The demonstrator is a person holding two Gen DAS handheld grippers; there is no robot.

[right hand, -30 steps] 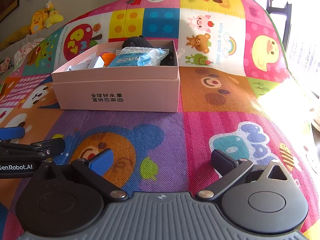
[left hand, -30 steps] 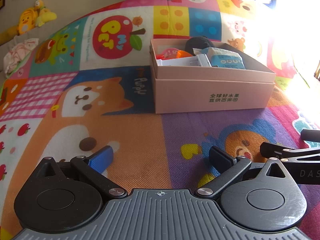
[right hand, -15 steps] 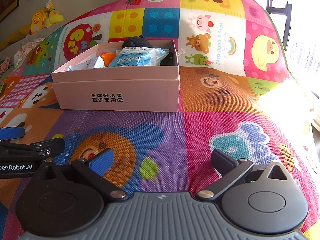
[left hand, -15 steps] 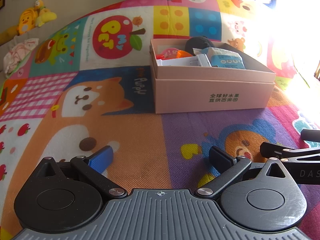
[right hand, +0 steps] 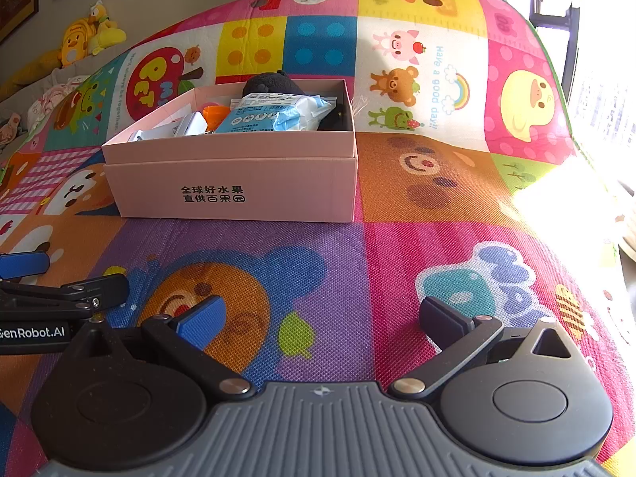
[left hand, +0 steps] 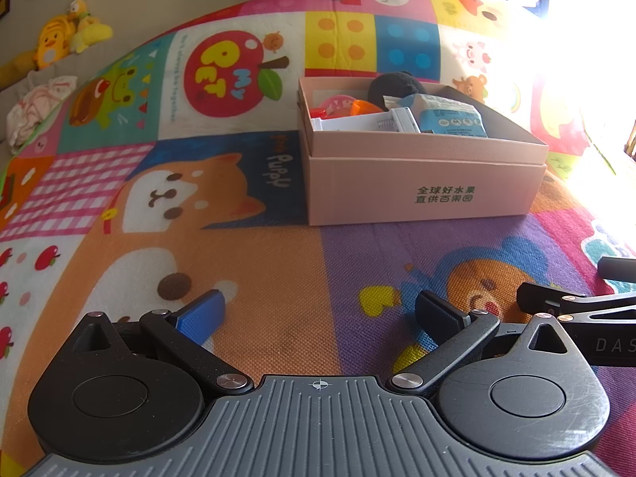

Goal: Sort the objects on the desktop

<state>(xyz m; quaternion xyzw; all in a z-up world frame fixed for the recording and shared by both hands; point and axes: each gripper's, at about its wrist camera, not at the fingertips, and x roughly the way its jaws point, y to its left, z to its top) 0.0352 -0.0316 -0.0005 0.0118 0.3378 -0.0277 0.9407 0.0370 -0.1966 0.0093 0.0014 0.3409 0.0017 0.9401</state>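
A pink cardboard box (left hand: 425,190) (right hand: 238,190) with green print stands on the colourful play mat. Inside lie a blue-white packet (left hand: 449,119) (right hand: 274,115), a black plush thing (left hand: 393,83) (right hand: 274,81), a white boxy item (left hand: 361,123) (right hand: 175,129) and orange and red pieces (left hand: 361,107) (right hand: 216,113). My left gripper (left hand: 318,314) rests low on the mat in front of the box, open and empty. My right gripper (right hand: 320,316) sits beside it to the right, also open and empty. Each gripper shows at the edge of the other's view.
The cartoon-printed mat (left hand: 238,262) (right hand: 437,183) covers the whole surface. Yellow plush toys (left hand: 63,35) (right hand: 87,31) and a bundled cloth (left hand: 35,107) lie along the far left edge by the wall. Strong sunlight washes out the right side (right hand: 596,119).
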